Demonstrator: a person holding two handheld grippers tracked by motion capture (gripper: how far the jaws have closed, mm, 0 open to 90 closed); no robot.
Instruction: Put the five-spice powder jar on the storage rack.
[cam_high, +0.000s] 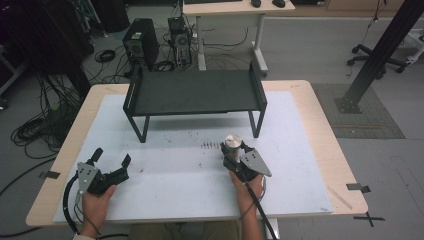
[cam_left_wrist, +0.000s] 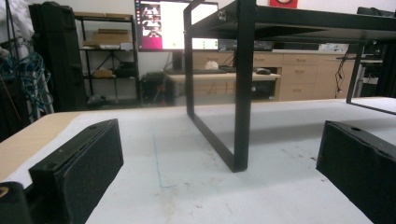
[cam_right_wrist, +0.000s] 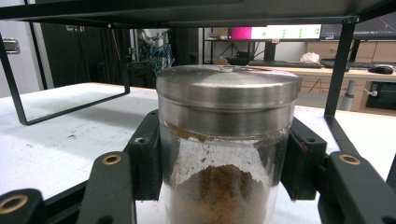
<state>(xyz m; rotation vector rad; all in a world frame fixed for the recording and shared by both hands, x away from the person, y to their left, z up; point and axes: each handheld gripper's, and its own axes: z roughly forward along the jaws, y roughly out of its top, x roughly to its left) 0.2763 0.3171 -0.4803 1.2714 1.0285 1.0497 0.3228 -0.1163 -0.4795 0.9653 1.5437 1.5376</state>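
A glass jar (cam_right_wrist: 226, 154) with a silver metal lid and brown powder inside stands on the white mat, and my right gripper (cam_right_wrist: 224, 158) is shut on its sides. From above, the jar (cam_high: 233, 142) sits just in front of the black metal shelf (cam_high: 195, 92), with the right gripper (cam_high: 234, 151) behind it toward the person. My left gripper (cam_high: 111, 156) rests at the near left of the mat, jaws wide open with nothing between them. In the left gripper view its fingertips (cam_left_wrist: 84, 163) frame a leg of the shelf (cam_left_wrist: 243, 93).
The white mat (cam_high: 175, 185) covers a wooden table (cam_high: 320, 110). Dark specks (cam_high: 209, 145) lie on the mat left of the jar. Computer towers (cam_high: 141, 45), cables and a second desk (cam_high: 230, 10) stand beyond the table's far edge.
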